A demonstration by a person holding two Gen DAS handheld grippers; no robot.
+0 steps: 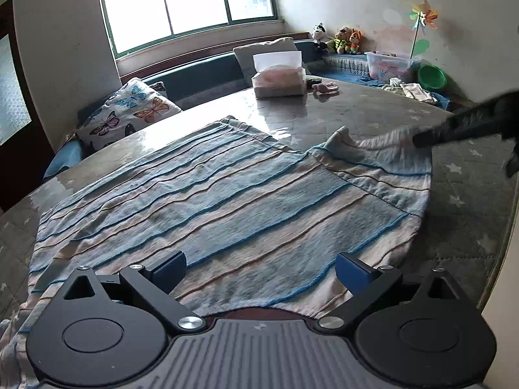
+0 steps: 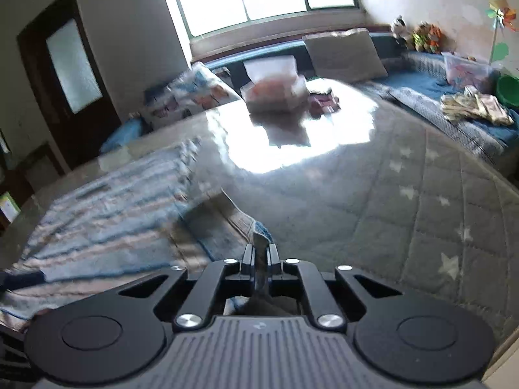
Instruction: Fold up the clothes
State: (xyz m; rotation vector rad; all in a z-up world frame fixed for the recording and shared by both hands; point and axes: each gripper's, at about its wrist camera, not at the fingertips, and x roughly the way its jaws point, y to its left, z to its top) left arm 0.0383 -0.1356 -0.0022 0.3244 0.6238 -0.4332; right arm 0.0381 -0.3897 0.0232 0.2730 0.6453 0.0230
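**Ana:** Striped cloth (image 1: pixel 227 201) lay right under the left gripper (image 1: pixel 261 270), spread across the near part of the table (image 1: pixel 356 110), its blue and beige bands running sideways and its near edge hanging toward the camera.

**Ben:** And those left fingers (image 1: pixel 168 270) stood wide apart, released, hovering over the fabric with nothing between them.

**Ana:** Over on the far right corner, the right gripper (image 1: pixel 431 137) was clenched on the cloth, and that corner rose off the tabletop in a small peak.

**Ben:** The right wrist view agreed: right gripper (image 2: pixel 259 253) pinched tight, a fold of the striped cloth (image 2: pixel 97 227) squeezed between the pads. Much of that view was blurred.

**Ana:** Beyond the garment sat a tissue box (image 1: pixel 279 76) on the glossy tabletop, with a small pink item (image 1: pixel 326 88) just beside it.

**Ben:** Behind that, a butterfly pillow (image 1: pixel 129 110) on the bench, plush toys (image 1: pixel 343 40) in the corner, a clear plastic bin (image 1: pixel 391 64) and a green bowl (image 1: pixel 431 77).
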